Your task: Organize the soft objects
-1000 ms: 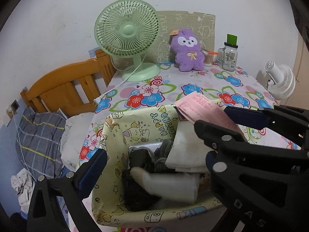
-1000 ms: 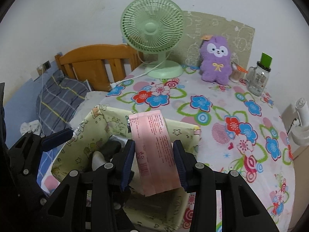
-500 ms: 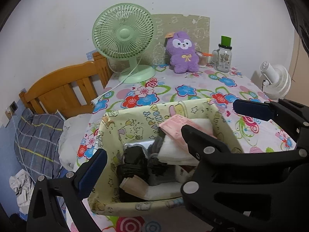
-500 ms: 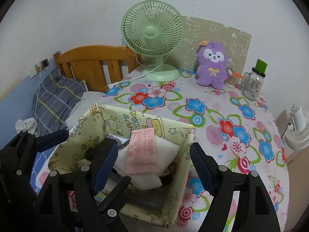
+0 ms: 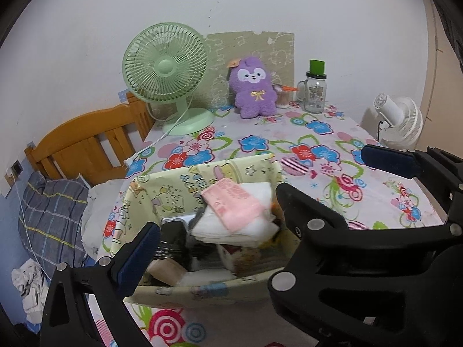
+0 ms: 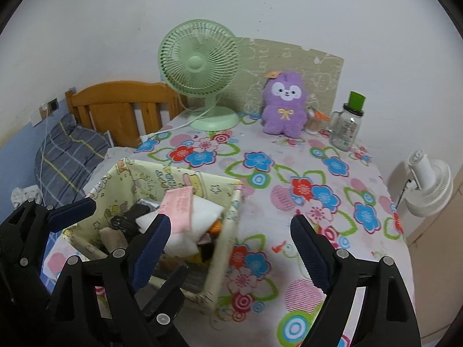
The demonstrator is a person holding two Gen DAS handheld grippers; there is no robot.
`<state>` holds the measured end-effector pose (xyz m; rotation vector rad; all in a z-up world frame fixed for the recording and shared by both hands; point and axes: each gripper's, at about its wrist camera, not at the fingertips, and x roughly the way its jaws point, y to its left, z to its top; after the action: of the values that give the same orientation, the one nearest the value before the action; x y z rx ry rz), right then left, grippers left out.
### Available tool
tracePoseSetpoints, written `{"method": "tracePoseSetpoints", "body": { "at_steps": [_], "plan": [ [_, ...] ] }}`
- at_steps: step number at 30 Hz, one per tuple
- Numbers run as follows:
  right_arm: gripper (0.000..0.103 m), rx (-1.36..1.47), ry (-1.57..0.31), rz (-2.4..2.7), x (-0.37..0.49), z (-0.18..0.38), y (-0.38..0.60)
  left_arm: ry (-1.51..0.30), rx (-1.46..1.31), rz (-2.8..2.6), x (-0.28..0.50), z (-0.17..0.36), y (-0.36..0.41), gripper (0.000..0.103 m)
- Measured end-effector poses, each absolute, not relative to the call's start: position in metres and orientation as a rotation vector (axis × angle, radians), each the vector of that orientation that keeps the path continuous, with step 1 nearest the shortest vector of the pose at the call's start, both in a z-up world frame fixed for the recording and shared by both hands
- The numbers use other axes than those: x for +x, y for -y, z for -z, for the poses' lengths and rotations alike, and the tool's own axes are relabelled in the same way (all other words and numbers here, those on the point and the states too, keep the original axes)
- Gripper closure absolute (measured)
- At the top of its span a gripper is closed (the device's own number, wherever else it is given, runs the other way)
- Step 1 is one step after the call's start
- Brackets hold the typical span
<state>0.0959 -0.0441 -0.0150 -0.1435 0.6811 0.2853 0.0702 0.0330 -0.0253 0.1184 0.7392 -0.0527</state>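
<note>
A pale yellow cartoon-print fabric basket (image 5: 202, 173) (image 6: 185, 177) stands at the near left of the flowered table. A pink packet (image 5: 234, 205) (image 6: 179, 205) lies loose in it on a white folded cloth (image 5: 254, 228), among dark soft items. My right gripper (image 6: 230, 248) hovers just right of the basket's near corner. Its jaws are opening and nothing is between them. My left gripper (image 5: 205, 269) is open over the basket's near wall and presses on nothing. A purple plush toy (image 5: 254, 86) (image 6: 285, 104) sits upright at the back of the table.
A green desk fan (image 5: 165, 69) and its cord stand at the back left. Right of the plush is a glass jar with a green lid (image 5: 315, 92). A white fan (image 5: 402, 124) is beyond the table's right edge. A wooden headboard (image 5: 86, 144) and bedding lie left.
The right gripper let go of the pink packet, which now lies in the basket, and its jaws spread wide. Both grippers drew back from the basket.
</note>
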Motion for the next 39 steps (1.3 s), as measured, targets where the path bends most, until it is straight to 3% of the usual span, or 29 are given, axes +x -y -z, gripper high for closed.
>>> {"method": "tracePoseSetpoints", "body": {
  "at_steps": [14, 39],
  "plan": [
    [0.009, -0.105, -0.638, -0.211, 0.075, 0.001, 0.091, -0.692, 0.133, 0.085, 0.056, 0.011, 0.007, 0.000],
    [0.006, -0.049, -0.579, -0.107, 0.029, -0.006, 0.159, -0.632, 0.108, 0.035, 0.021, 0.001, 0.027, 0.000]
  ]
}}
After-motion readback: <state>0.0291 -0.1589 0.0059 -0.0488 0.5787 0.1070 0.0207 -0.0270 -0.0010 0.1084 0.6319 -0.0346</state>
